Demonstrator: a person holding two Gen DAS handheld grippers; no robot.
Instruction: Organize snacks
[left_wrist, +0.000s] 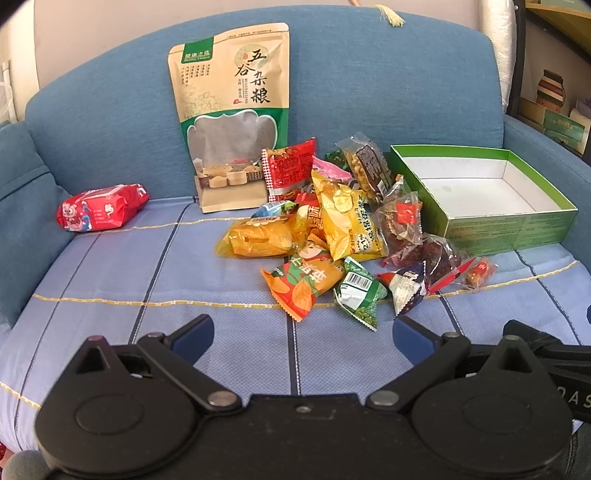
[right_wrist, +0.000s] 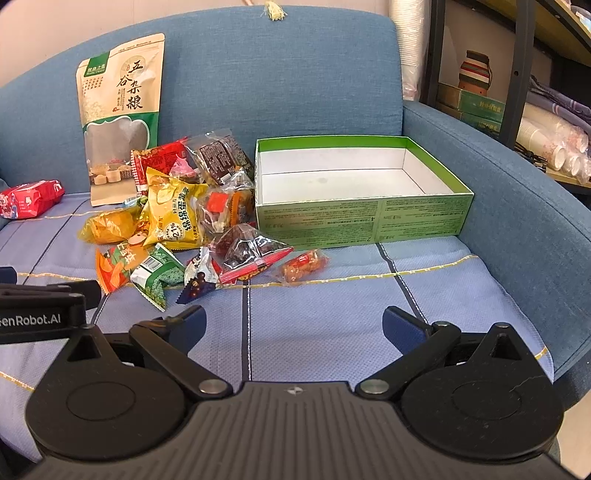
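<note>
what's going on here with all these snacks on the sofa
A person holds a gripper in each hand above a blue sofa seat. The left gripper and right gripper are both open and hold nothing. A pile of small colourful snack packets lies beside an open green cardboard box, which has nothing inside.

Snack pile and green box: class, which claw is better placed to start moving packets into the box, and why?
Probably the left claw: open, it faces the snack pile, with the green packet just ahead. The right claw, also open, faces bare cushion near the empty green box.
</note>
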